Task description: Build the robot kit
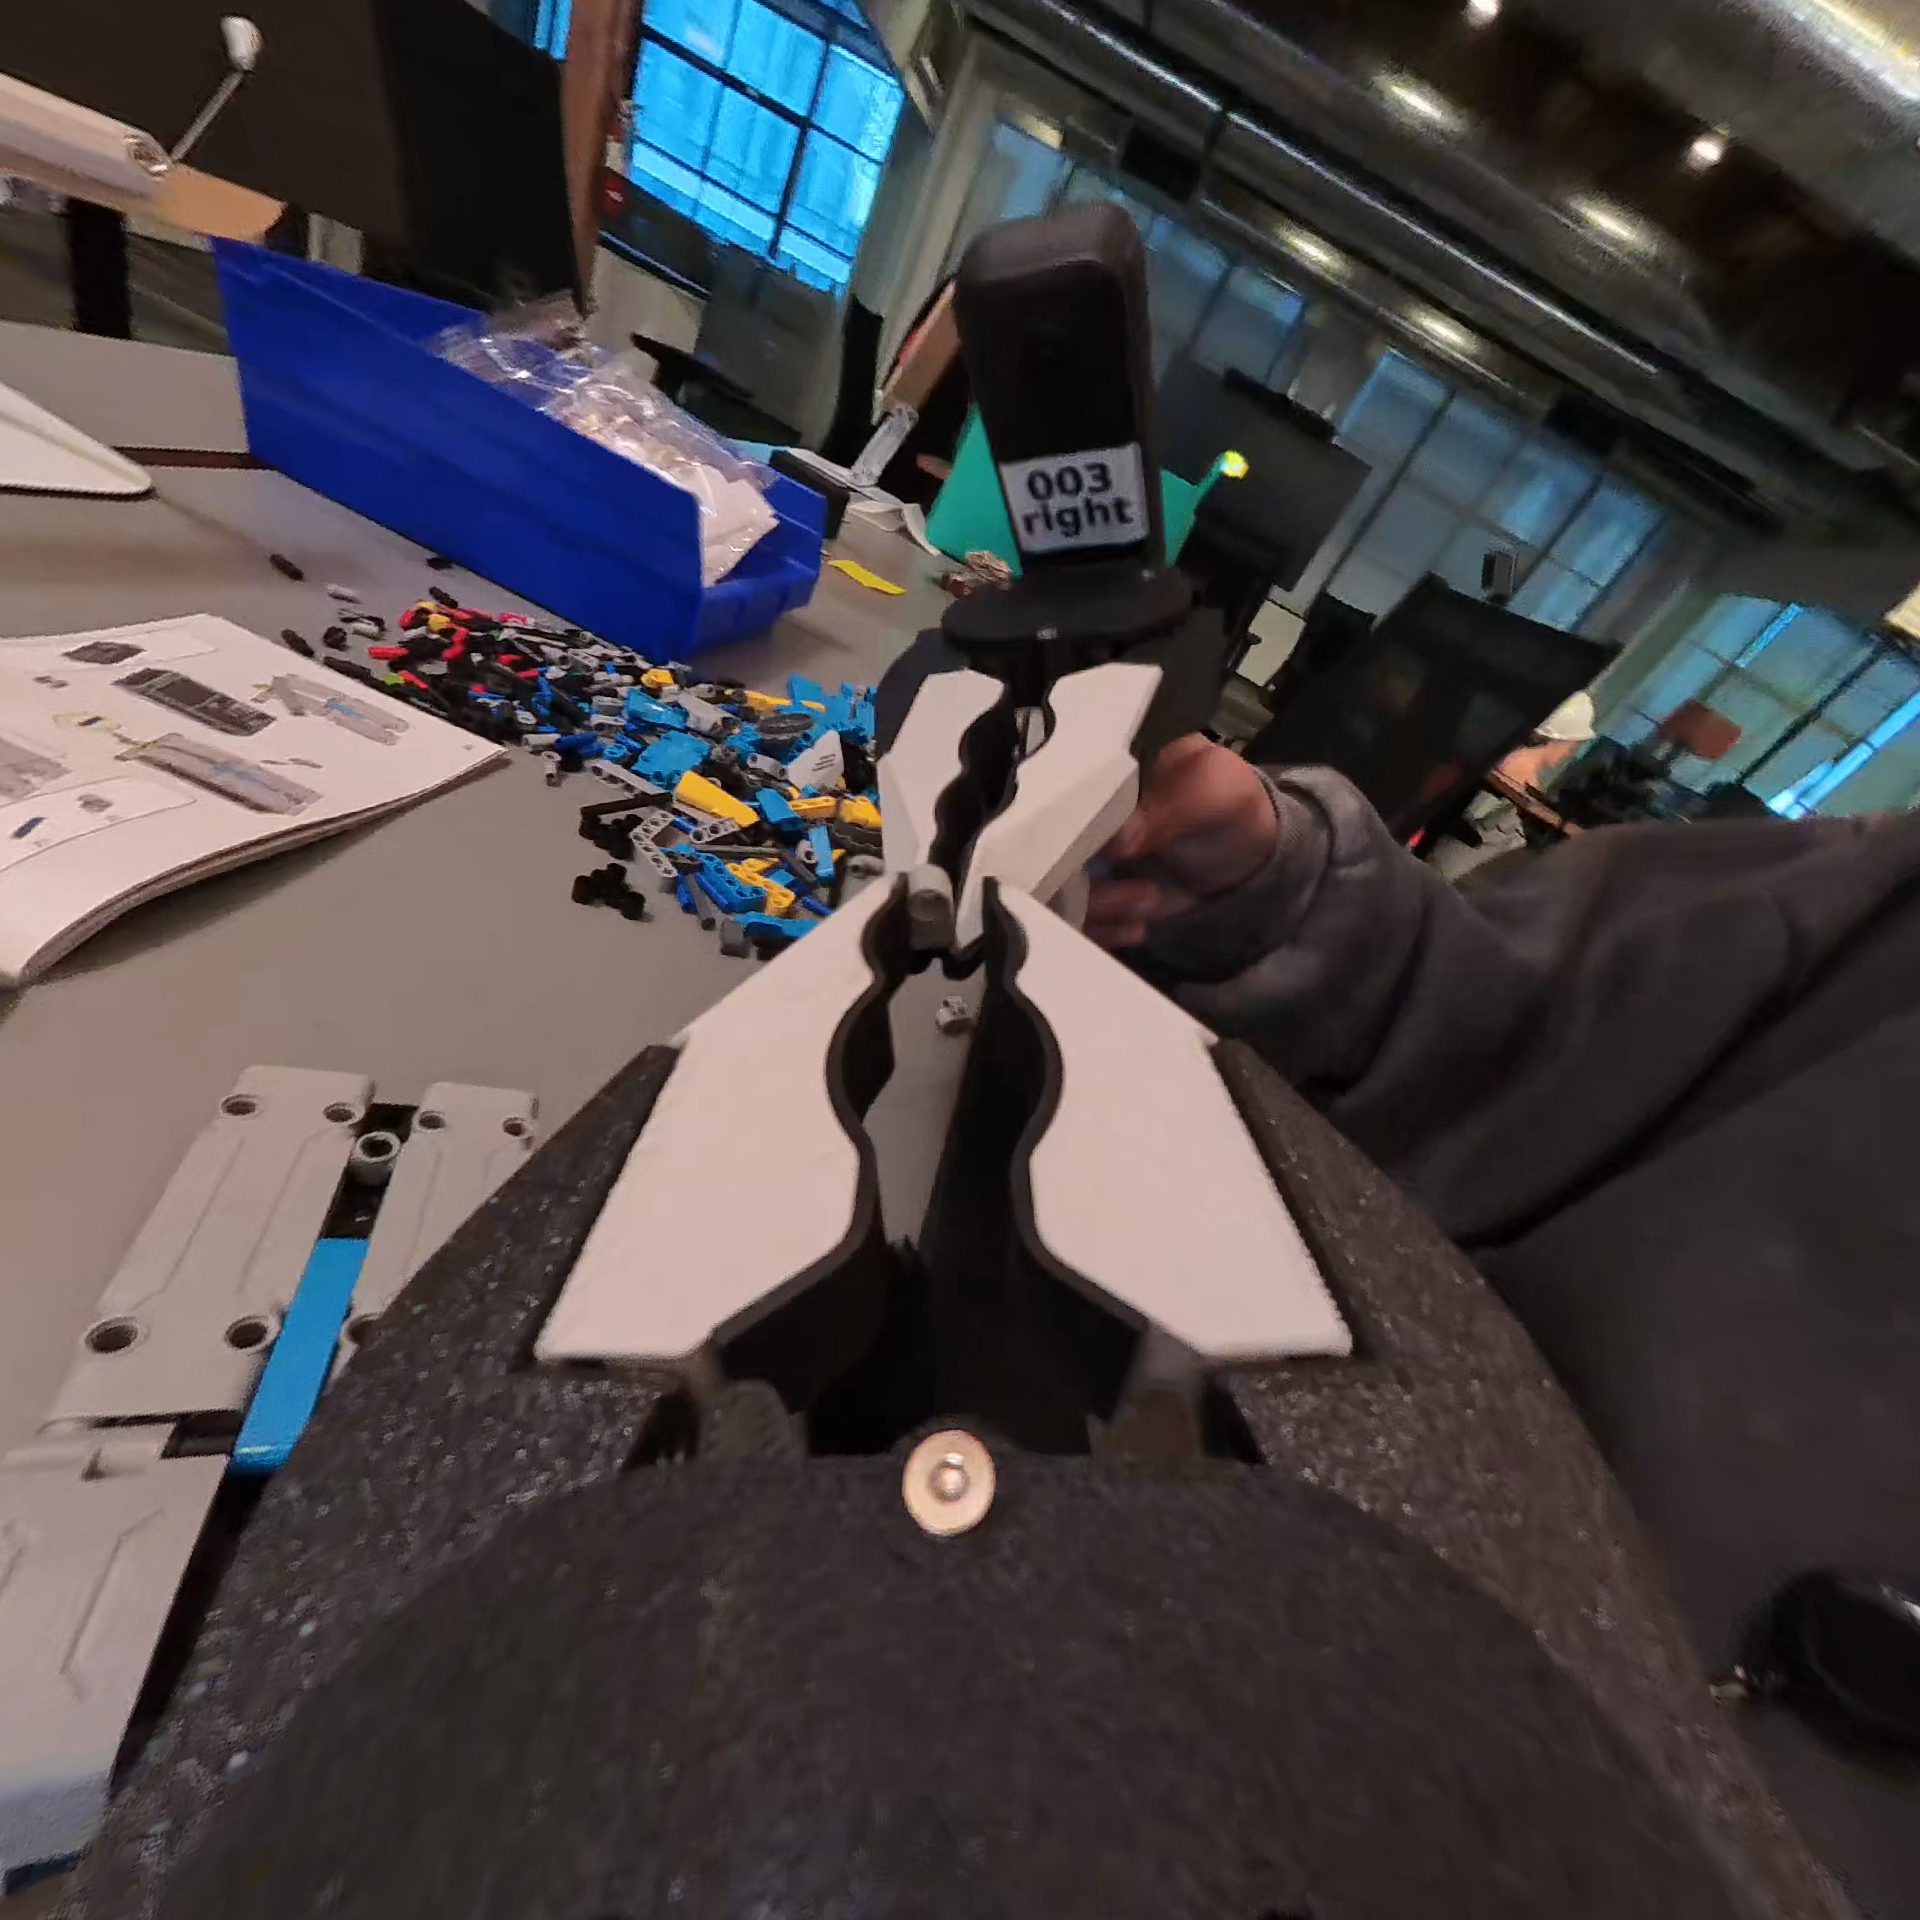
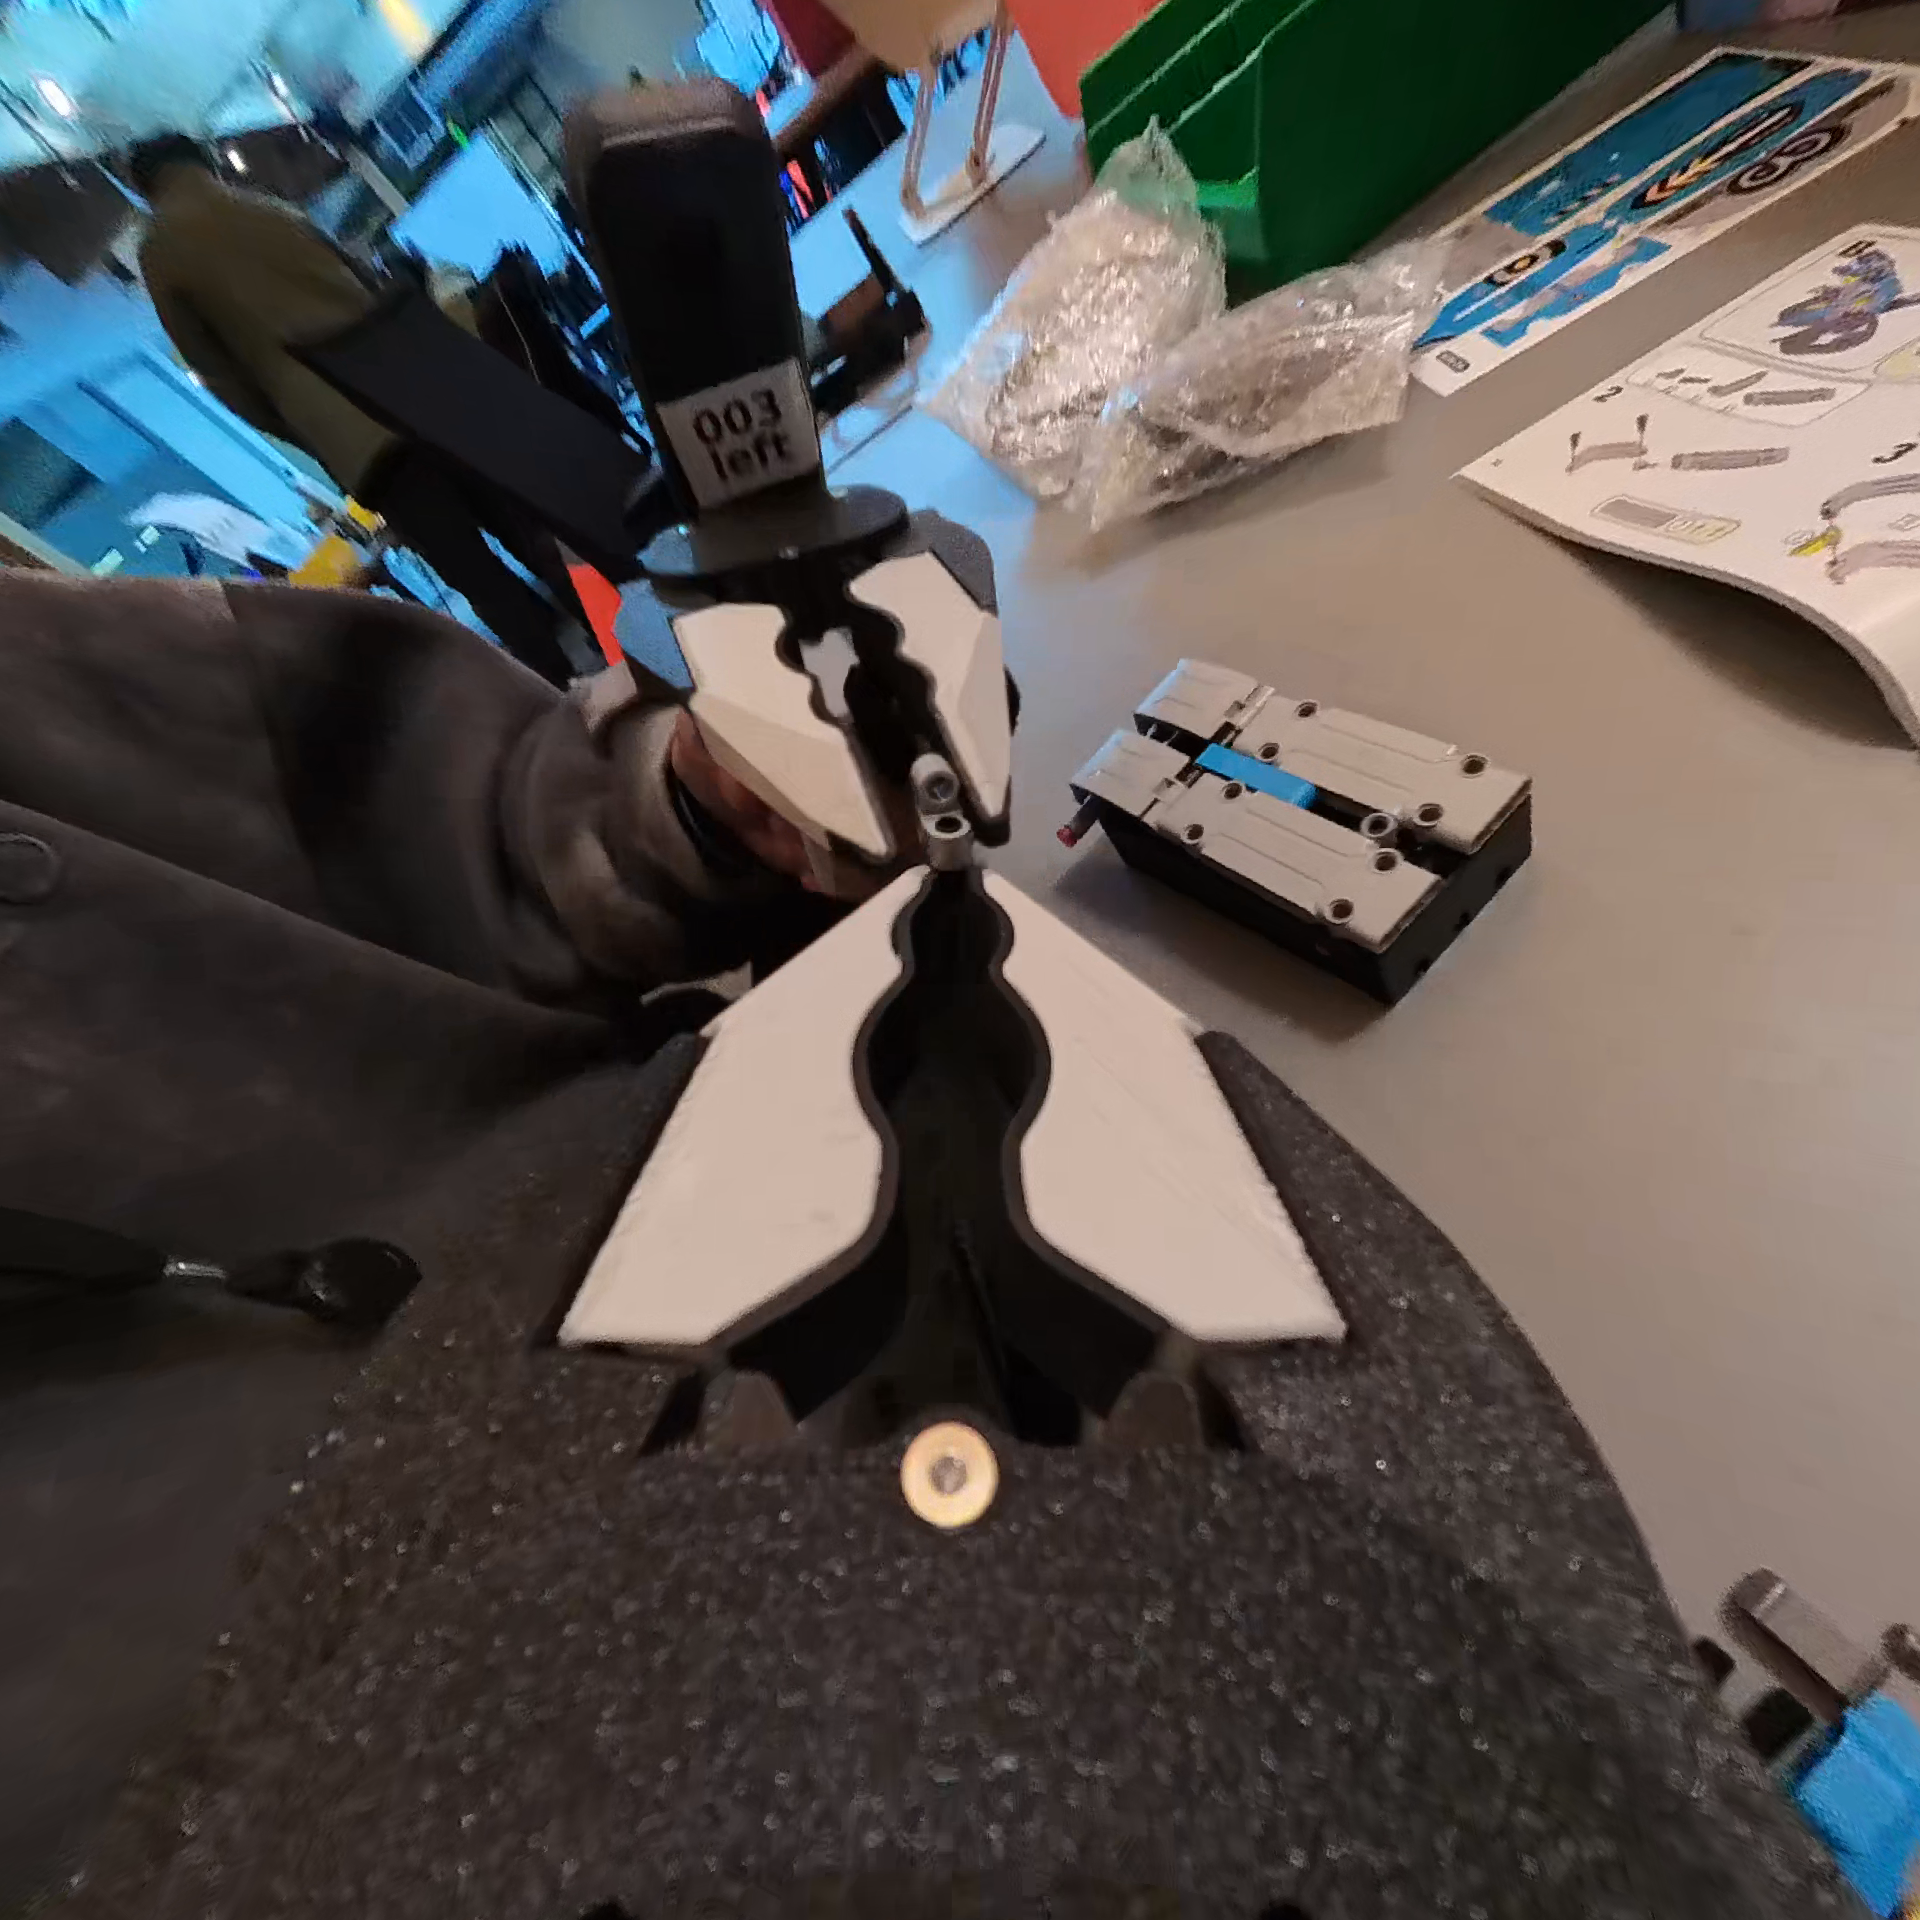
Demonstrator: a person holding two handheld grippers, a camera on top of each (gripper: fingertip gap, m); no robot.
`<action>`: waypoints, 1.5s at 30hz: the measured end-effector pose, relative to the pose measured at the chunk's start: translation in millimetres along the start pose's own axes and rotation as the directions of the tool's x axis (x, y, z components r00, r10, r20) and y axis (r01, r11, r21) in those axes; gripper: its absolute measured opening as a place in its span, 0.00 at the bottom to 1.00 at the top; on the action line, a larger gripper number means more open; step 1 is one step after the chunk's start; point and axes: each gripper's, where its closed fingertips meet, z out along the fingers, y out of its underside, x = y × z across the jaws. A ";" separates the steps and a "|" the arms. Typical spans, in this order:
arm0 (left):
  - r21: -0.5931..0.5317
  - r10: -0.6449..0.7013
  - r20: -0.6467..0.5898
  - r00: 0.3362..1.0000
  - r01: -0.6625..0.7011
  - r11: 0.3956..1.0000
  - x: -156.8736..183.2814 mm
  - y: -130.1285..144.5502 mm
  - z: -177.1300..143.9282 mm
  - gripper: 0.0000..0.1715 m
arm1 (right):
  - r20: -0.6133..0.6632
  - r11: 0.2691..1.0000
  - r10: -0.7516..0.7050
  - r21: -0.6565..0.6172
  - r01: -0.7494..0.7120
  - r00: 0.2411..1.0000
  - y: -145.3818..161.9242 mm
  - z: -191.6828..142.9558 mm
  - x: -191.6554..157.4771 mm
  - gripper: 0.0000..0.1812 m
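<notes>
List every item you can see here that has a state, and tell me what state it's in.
Left gripper: shut on a small grey peg.
Right gripper: shut on another small grey peg, tip to tip with the left.
Blue bin: open, holding clear bags.
Booklet: lying open.
Grey and black block: partly built, flat on the table.
Loose bricks: piled.
</notes>
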 end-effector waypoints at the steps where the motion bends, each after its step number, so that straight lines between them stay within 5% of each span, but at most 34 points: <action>1: -0.001 0.006 -0.026 1.000 -0.006 1.000 3.7 0.5 -1.1 0.05 | 0.006 1.000 -0.016 -0.016 0.016 1.000 1.2 -0.4 -3.4 0.02; 9: 0.188 -0.182 -0.083 0.980 0.194 0.963 2.1 -16.5 -5.5 0.02 | 0.118 0.994 0.041 0.091 -0.052 0.992 -9.3 -0.8 -10.6 0.01; 12: 0.447 -0.302 -0.116 0.946 0.322 0.835 -25.0 -54.9 -41.1 0.03 | 0.110 0.994 0.028 -0.112 -0.016 0.994 34.3 26.0 -10.5 0.01; 15: 0.421 -0.279 -0.046 0.959 0.272 0.865 -41.9 -57.3 -59.8 0.03 | 0.113 0.999 0.037 -0.025 -0.034 0.993 15.5 26.7 -10.8 0.01; 17: 0.229 -0.205 0.018 0.979 0.195 0.954 -42.1 -45.3 -61.8 0.03 | 0.089 0.999 0.040 -0.002 -0.039 0.995 10.9 16.8 -1.6 0.01; 19: -0.087 0.017 0.301 0.953 0.010 0.996 -77.5 -14.1 -78.1 0.03 | 0.085 0.997 0.071 0.033 -0.074 0.994 10.9 11.4 7.0 0.01; 22: -0.564 0.200 0.345 0.917 0.033 0.825 -92.7 44.6 -113.4 0.04 | 0.126 0.993 0.061 0.089 -0.072 0.990 6.7 9.8 10.2 0.01; 26: -0.817 0.371 0.274 0.887 0.011 0.576 -88.8 82.7 -151.5 0.04 | 0.177 0.988 0.100 0.103 -0.119 0.979 9.1 13.0 14.4 0.01; 29: -0.879 0.411 0.252 0.876 0.029 0.477 -92.6 99.5 -160.9 0.04 | 0.171 0.991 0.068 0.105 -0.087 0.983 9.0 13.5 11.9 0.01; 35: -0.866 0.421 0.264 0.867 0.022 0.499 -96.9 101.4 -154.1 0.04 | 0.171 0.993 0.050 0.095 -0.066 0.984 11.2 14.9 9.1 0.01; 45: -0.822 0.424 0.324 0.845 0.030 0.569 -92.6 81.1 -153.8 0.19 | 0.042 0.991 -0.010 0.133 0.005 0.999 6.0 10.9 18.6 0.02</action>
